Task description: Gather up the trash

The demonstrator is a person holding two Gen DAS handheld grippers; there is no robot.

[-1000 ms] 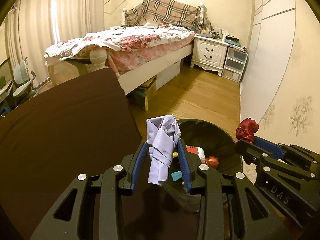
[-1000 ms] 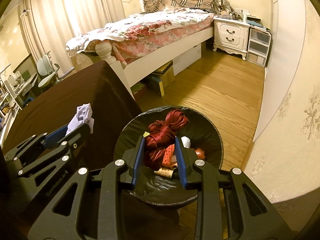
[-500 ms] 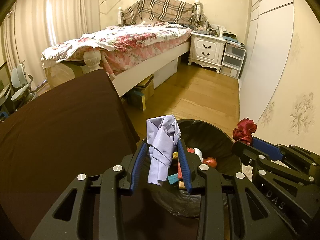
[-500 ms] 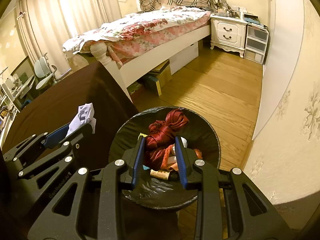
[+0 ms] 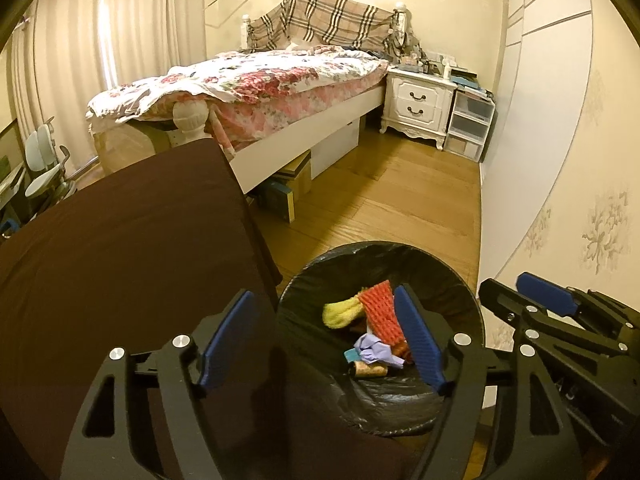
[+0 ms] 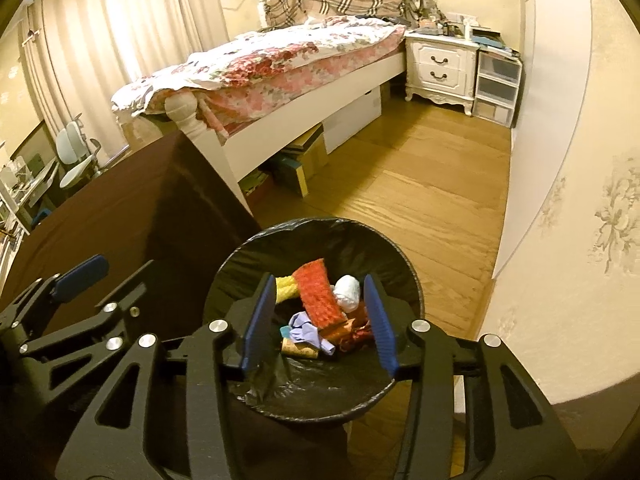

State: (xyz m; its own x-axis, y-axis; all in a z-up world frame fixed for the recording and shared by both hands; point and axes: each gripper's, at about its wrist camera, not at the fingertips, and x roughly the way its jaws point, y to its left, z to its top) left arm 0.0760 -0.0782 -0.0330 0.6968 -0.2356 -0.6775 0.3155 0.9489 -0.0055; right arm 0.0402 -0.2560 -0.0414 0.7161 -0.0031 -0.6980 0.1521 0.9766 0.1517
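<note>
the left gripper hung at 6 o'clock in its own view, over the seam between the brown table and the bin. its jaws had just been opening and stood wide, released, with nothing between the blue pads. the table filled 9 o'clock; the bin, lined with a black bag, sat just beside the table's edge at 5 o'clock. the lilac paper lay in the bin among the other trash, touching the orange mesh, with a yellow piece at its 11 o'clock. the right gripper entered at 3 o'clock, beside the bin's rim.

in the right wrist view, the left gripper showed at 9 o'clock over the table. the right gripper hung at 6 o'clock directly over the bin; its jaws had just been opening too and were parted, released, gripping nothing. below them lay the paper, the mesh, a white wad at 1 o'clock of the mesh, and the red ribbon low at the pile's right side. the bed stood at 12 o'clock, the nightstand at 1 o'clock.
</note>
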